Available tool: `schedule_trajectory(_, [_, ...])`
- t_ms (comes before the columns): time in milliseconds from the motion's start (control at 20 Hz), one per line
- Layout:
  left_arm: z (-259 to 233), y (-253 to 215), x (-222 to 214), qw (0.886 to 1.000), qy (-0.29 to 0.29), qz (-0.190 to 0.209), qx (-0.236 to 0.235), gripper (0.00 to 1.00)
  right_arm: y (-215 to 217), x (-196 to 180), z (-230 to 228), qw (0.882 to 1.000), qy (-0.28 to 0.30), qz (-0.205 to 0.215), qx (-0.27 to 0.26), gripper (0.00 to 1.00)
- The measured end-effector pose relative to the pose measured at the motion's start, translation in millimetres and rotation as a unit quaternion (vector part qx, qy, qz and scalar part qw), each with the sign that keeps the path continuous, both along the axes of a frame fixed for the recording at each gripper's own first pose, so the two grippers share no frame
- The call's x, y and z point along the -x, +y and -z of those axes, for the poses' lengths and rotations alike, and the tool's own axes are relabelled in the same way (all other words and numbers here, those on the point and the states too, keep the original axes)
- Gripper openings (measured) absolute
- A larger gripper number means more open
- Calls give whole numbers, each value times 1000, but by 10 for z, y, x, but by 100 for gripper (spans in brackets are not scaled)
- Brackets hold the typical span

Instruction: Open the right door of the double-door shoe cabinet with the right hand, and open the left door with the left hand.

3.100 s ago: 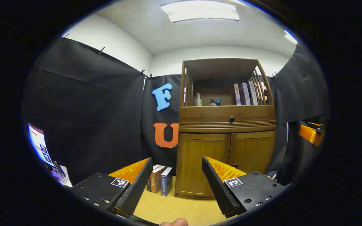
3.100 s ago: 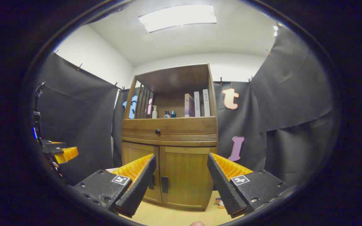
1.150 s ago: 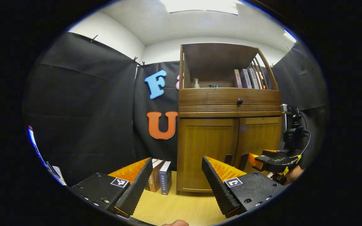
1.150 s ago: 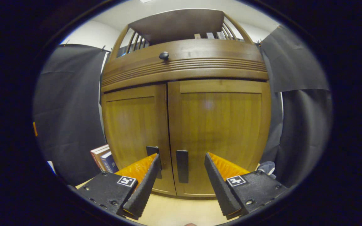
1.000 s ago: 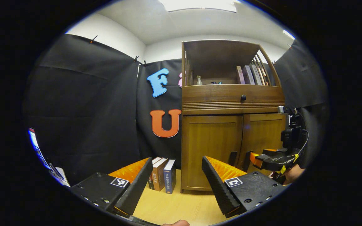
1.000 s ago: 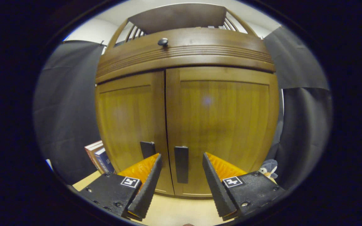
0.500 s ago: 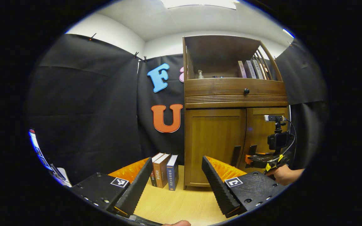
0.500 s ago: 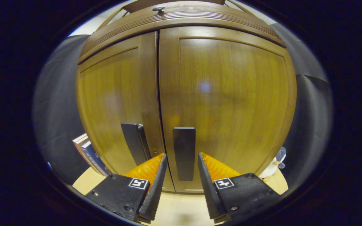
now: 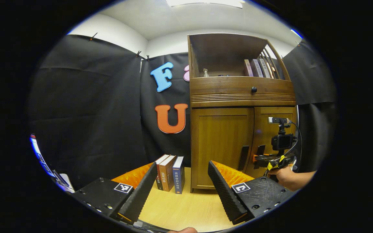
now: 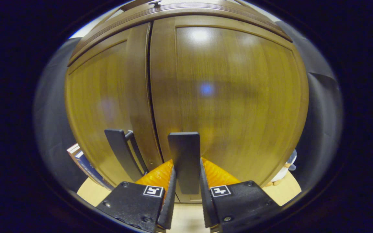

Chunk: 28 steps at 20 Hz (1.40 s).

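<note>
The wooden shoe cabinet (image 9: 238,97) stands against the black wall, both doors closed. In the right gripper view the right door (image 10: 235,97) is very close. Its black vertical handle (image 10: 184,155) sits between my right gripper's (image 10: 186,194) fingers, which press on it from both sides. The left door (image 10: 102,106) and its handle (image 10: 118,152) are just to the left. In the left gripper view my left gripper (image 9: 181,191) hangs open over the floor, well short of the left door (image 9: 222,142) and its handle (image 9: 243,158). The right gripper (image 9: 264,160), held by a hand (image 9: 287,179), is at the right handle.
Three books (image 9: 170,176) stand on the wooden floor left of the cabinet. A small plush toy (image 10: 285,173) lies at the cabinet's right foot. Above the doors is a drawer with a black knob (image 9: 254,89) and an open shelf with books and bottles. A lit screen (image 9: 40,158) is at far left.
My right gripper moved in to the right door's handle and its fingers narrowed from open until they clamp it. The left gripper stayed open and drifted only slightly.
</note>
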<state>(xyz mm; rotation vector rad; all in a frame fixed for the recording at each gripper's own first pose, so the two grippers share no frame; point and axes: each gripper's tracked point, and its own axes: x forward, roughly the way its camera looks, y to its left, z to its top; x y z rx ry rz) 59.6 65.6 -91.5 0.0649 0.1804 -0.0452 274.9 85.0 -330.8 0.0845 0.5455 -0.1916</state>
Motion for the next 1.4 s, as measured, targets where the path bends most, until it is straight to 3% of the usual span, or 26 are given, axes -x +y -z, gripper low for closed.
schedule_trajectory(400, [53, -20, 48, 1000, 7, 13, 21, 95, 21, 71, 0, 1000, 11, 3, -11, 32])
schedule_trajectory(800, [48, -277, 35, 998, 6, 47, 46, 95, -2, 544, -105, 1000, 6, -17, -25, 30])
schedule_trajectory(1400, [70, -745, 61, 994, 8, 88, 63, 95, -72, 572, -246, 998, -1, -46, -42, 30])
